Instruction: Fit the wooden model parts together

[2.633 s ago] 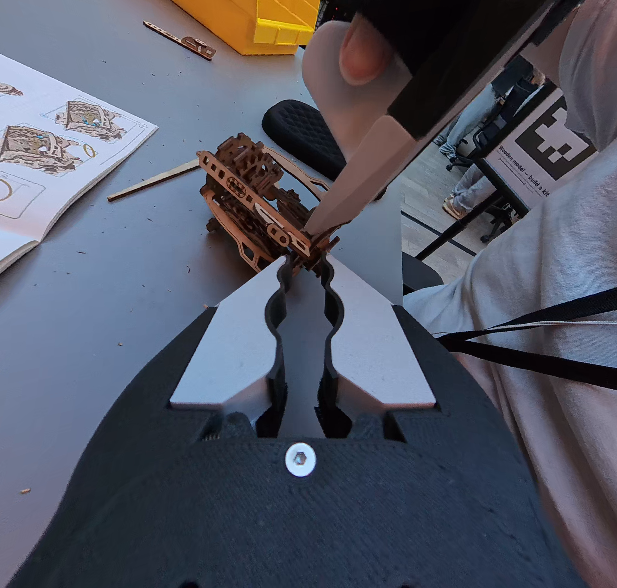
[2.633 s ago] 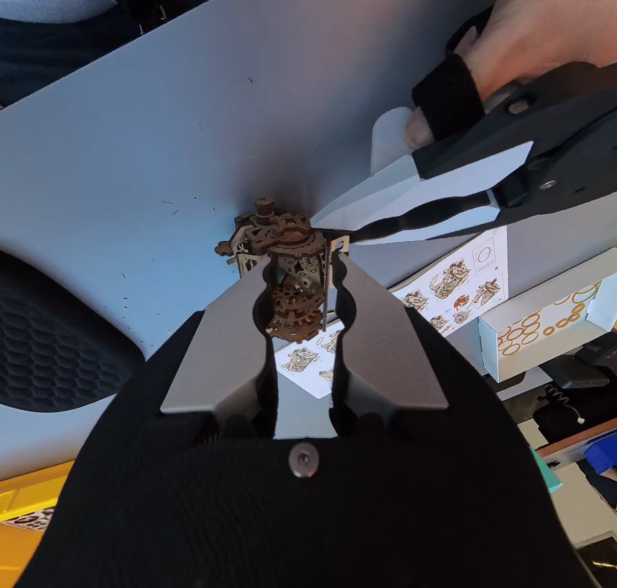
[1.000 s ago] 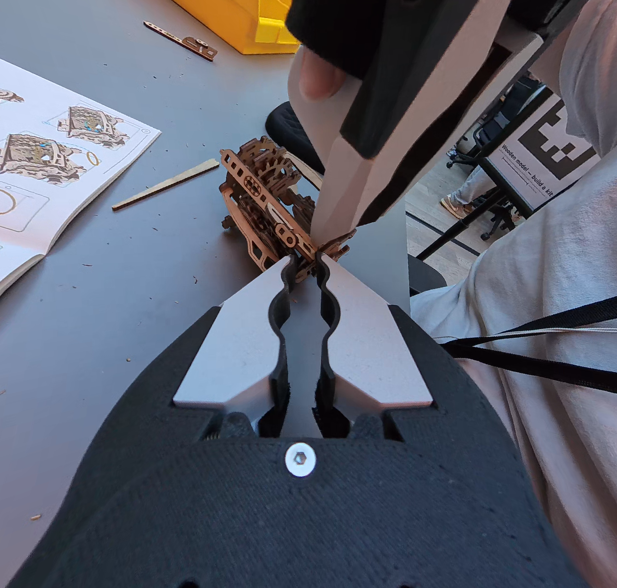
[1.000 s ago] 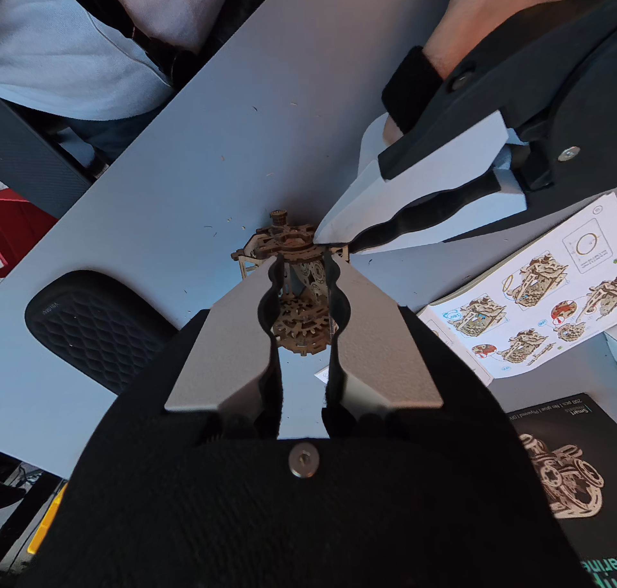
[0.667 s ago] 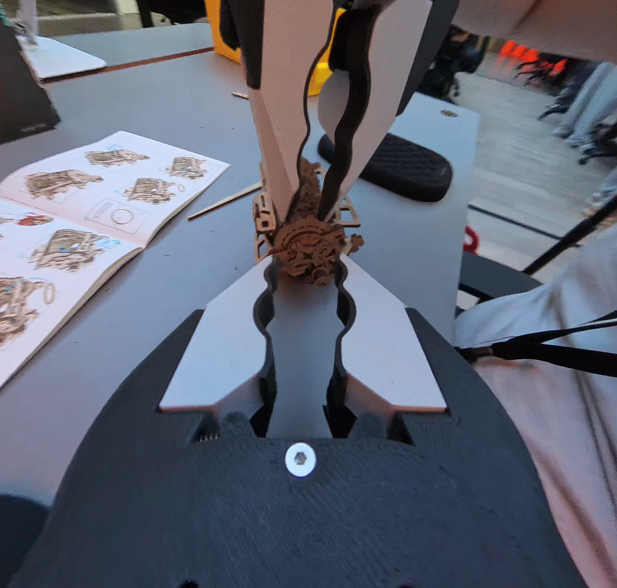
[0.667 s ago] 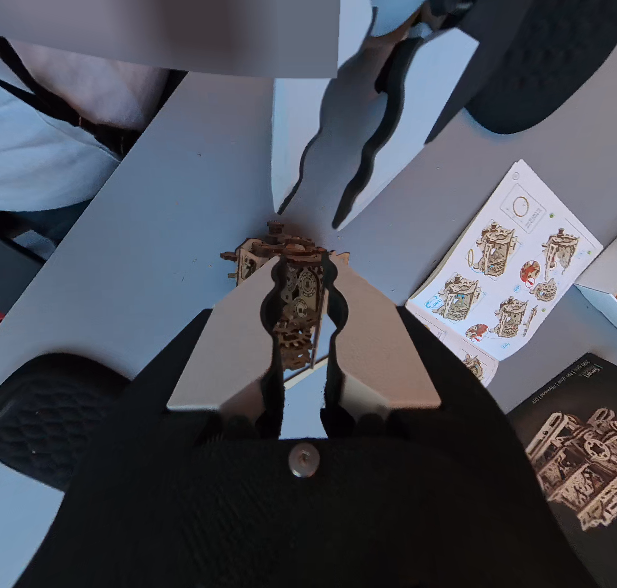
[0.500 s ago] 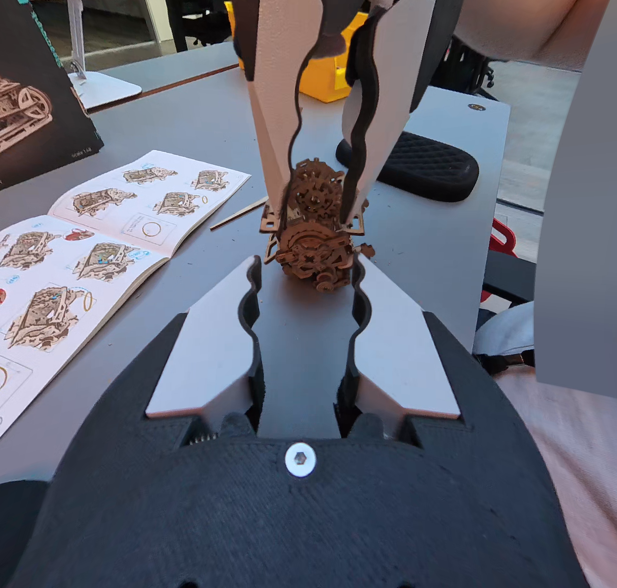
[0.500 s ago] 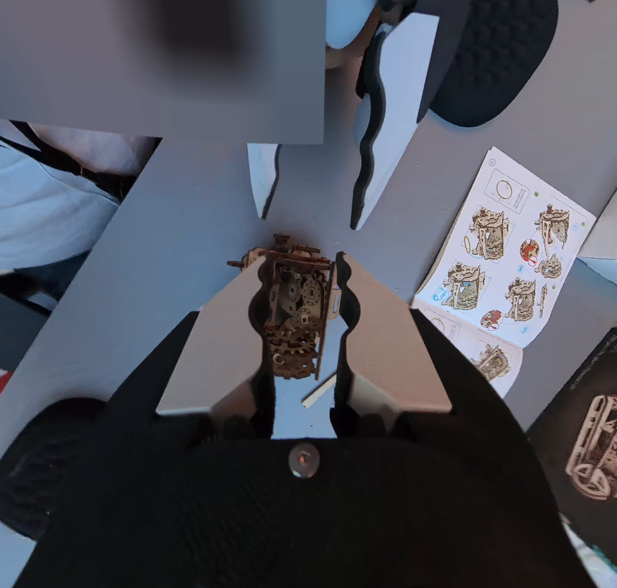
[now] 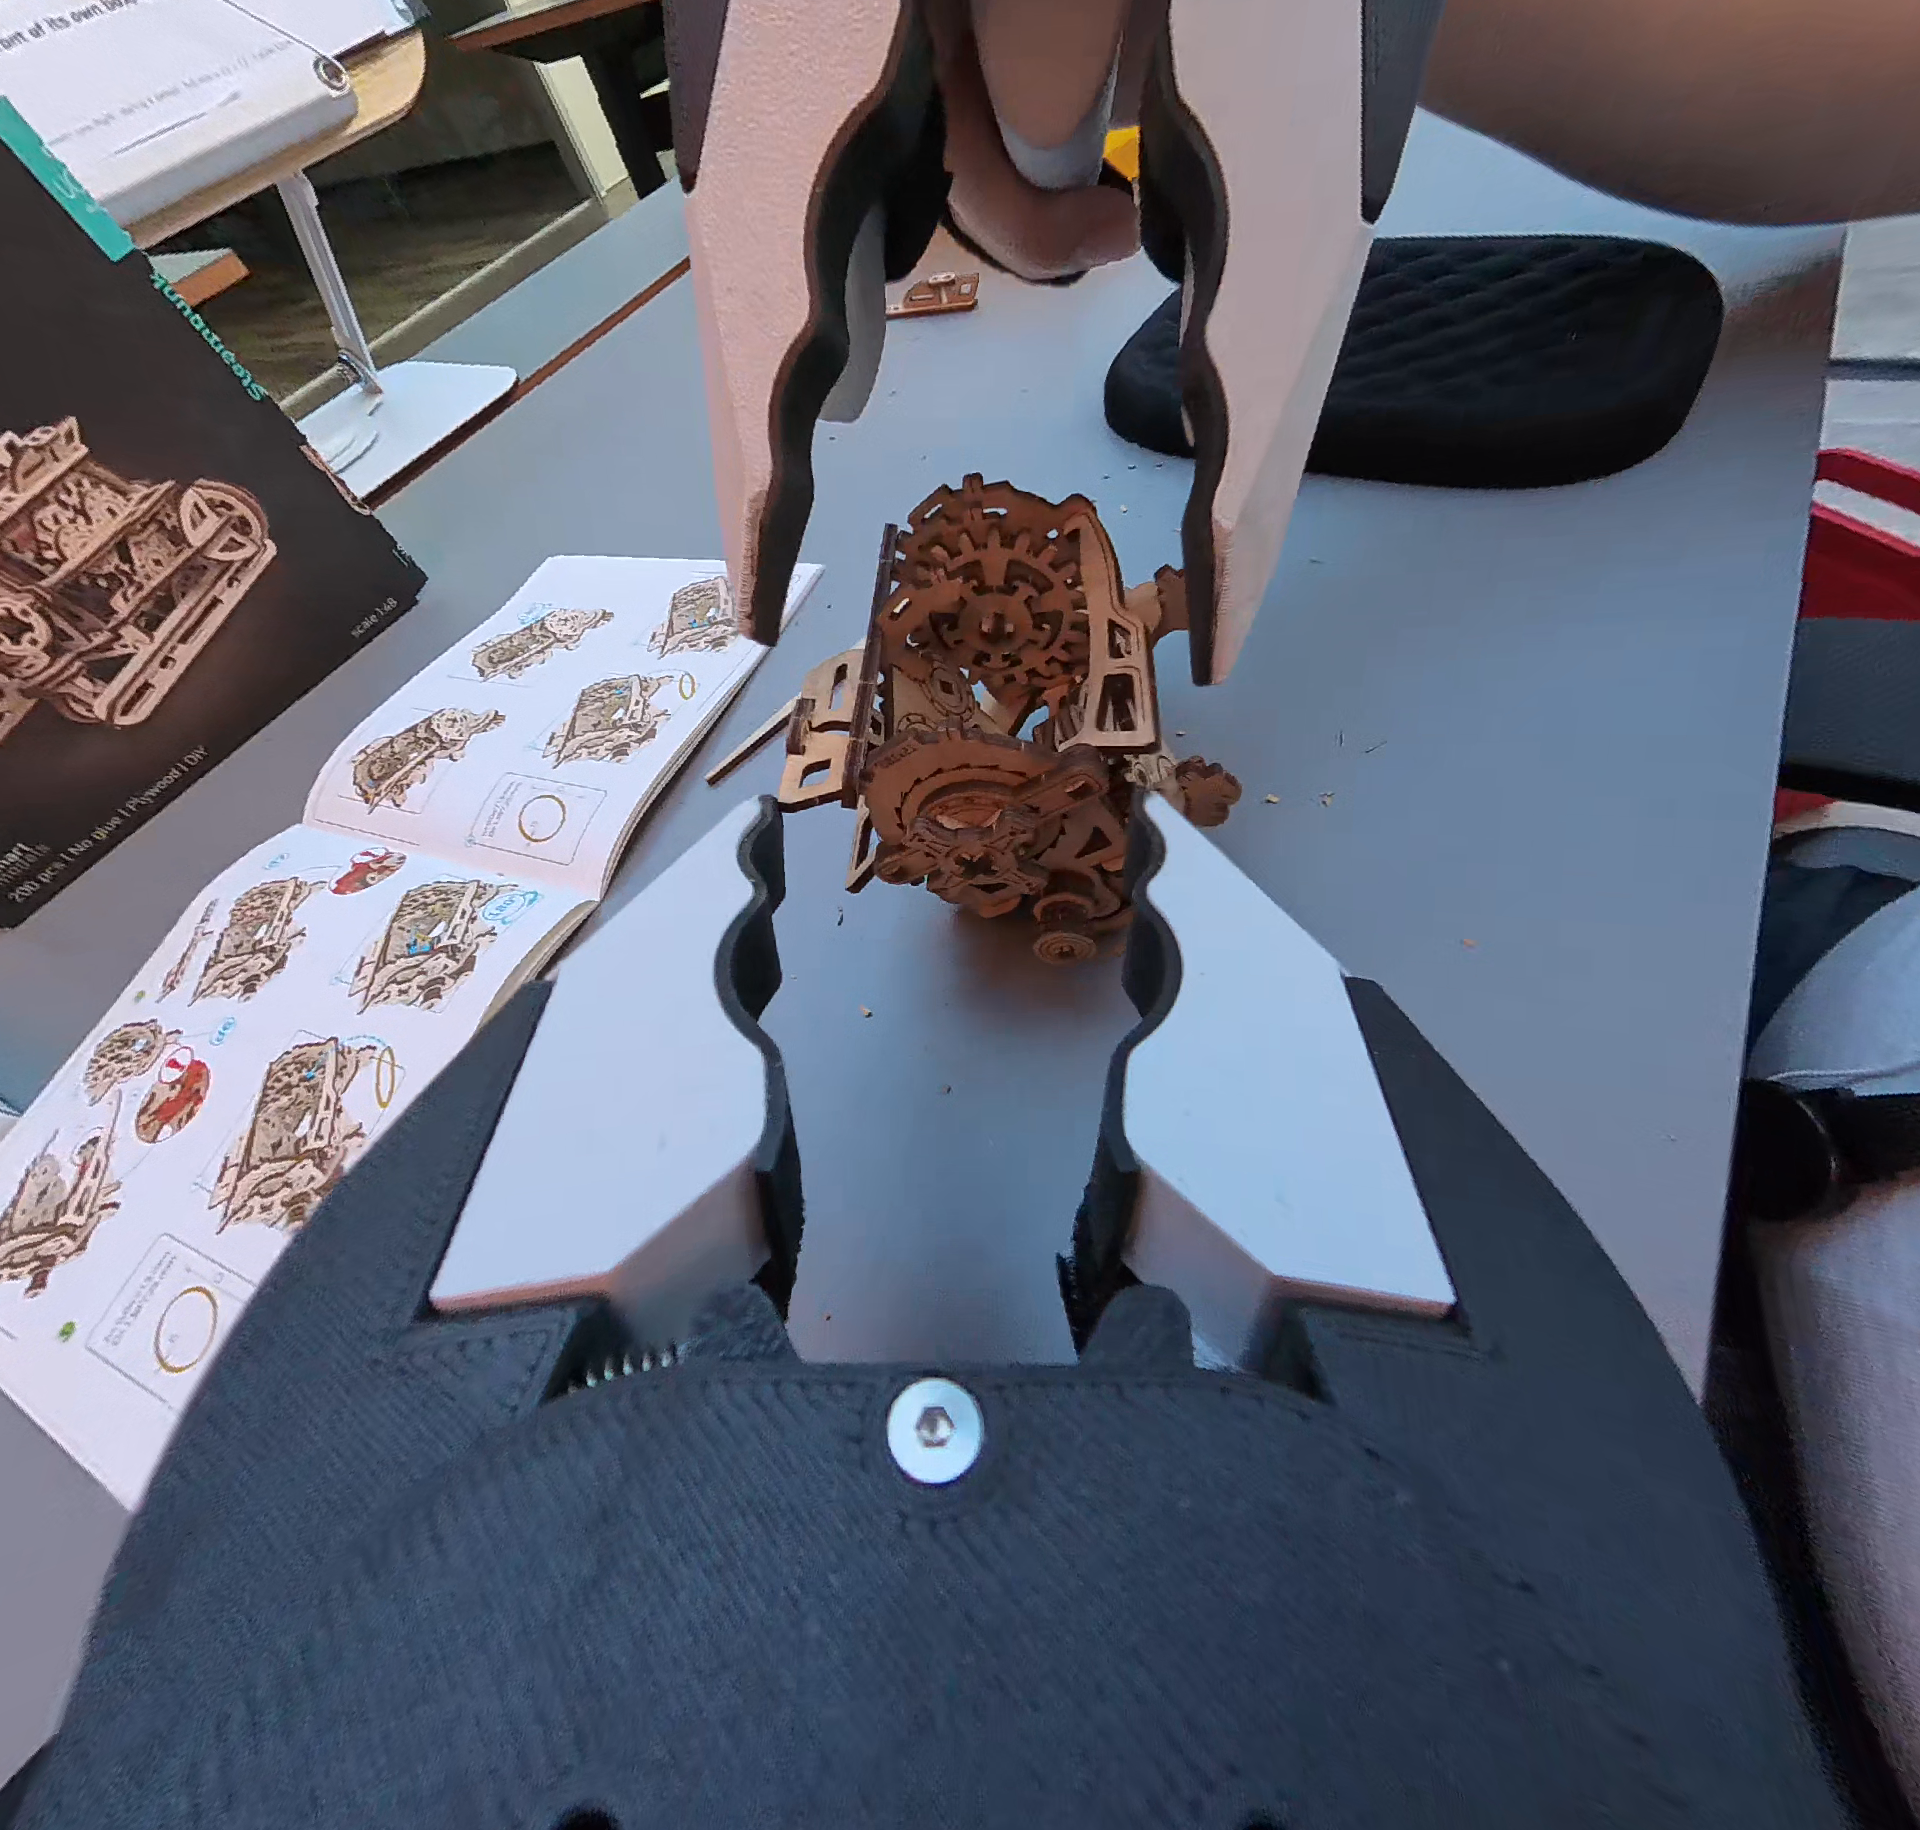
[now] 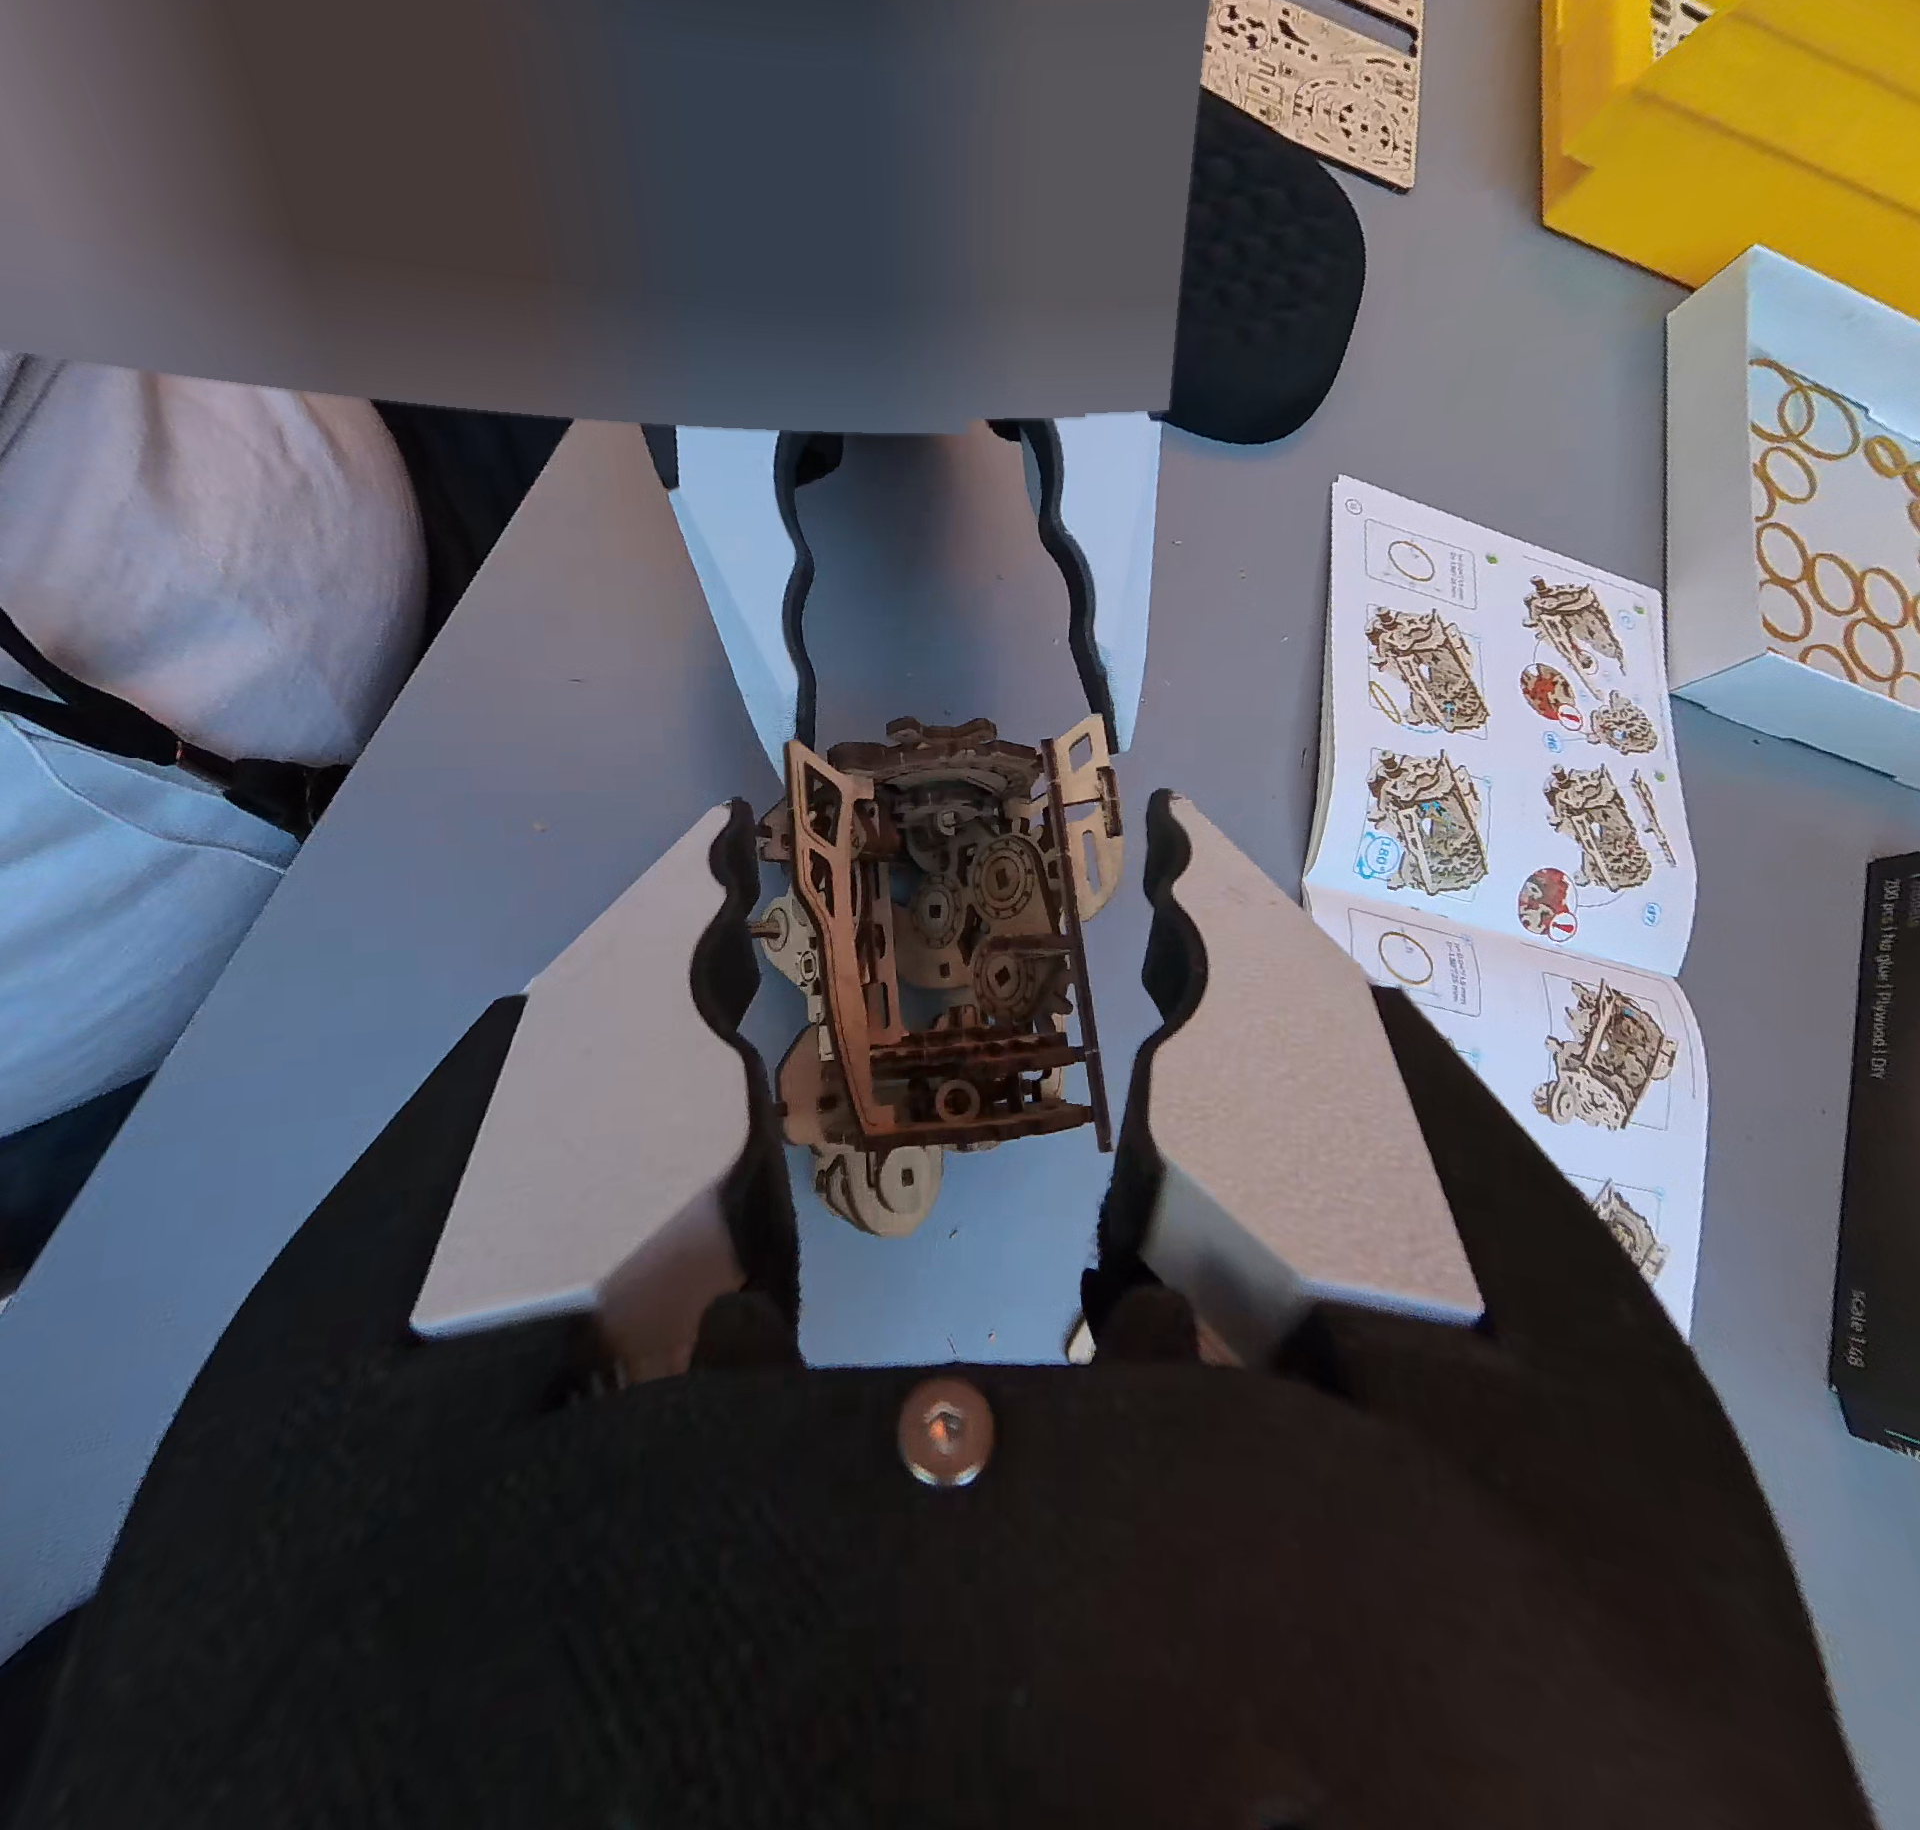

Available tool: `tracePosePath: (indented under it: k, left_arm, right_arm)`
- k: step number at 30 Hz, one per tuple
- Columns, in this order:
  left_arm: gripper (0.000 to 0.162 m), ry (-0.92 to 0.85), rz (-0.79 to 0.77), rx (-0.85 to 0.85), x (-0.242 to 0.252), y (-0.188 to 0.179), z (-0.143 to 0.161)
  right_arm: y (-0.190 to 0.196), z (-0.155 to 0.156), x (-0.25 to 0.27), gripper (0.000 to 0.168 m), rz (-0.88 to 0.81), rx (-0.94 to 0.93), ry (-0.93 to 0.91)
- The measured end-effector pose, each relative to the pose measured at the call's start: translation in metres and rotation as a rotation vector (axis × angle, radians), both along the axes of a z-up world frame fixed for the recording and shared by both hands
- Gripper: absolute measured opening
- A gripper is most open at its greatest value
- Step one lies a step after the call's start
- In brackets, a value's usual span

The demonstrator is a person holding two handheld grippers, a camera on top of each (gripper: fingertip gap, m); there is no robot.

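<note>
The brown wooden gear model (image 9: 997,731) stands on the grey table (image 9: 1455,845), free of both grippers. My left gripper (image 9: 956,824) is open, low and level, with its fingertips on either side of the model's near end. My right gripper (image 9: 982,648) comes down from above, open, its fingertips astride the model's top. In the right wrist view the model (image 10: 945,949) lies between my right gripper's (image 10: 951,809) open fingers, and the left gripper (image 10: 951,731) is open just beyond it. Neither gripper holds anything.
An open instruction booklet (image 9: 416,897) and a black kit box (image 9: 135,554) lie left of the model. A thin wooden stick (image 9: 748,746) lies by it and a black padded rest (image 9: 1455,357) behind. Yellow bins (image 10: 1745,87), a white box of rings (image 10: 1808,492) and a plywood sheet (image 10: 1314,35) lie farther off. My two grippers' fingertips are within a few centimetres of each other. Both grippers' tips are roughly 11 cm from the thin wooden stick (image 9: 748,746).
A second ago both grippers were shut on the model. The left opened first, then the right opened and rose a little; the model now rests on the table.
</note>
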State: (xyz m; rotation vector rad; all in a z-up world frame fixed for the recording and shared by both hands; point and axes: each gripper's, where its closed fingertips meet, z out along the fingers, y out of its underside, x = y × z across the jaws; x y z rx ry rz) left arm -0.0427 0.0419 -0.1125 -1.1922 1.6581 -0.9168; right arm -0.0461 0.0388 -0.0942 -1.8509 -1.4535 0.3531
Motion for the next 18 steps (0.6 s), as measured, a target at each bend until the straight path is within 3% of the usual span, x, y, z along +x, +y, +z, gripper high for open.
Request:
tracePosePath:
  k: [18]
  left_arm:
    - [0.06,-0.013,-0.022,0.022,0.008,0.002,0.004]
  right_arm:
    - [0.006,-0.01,-0.002,0.064,-0.031,-0.005,0.074]
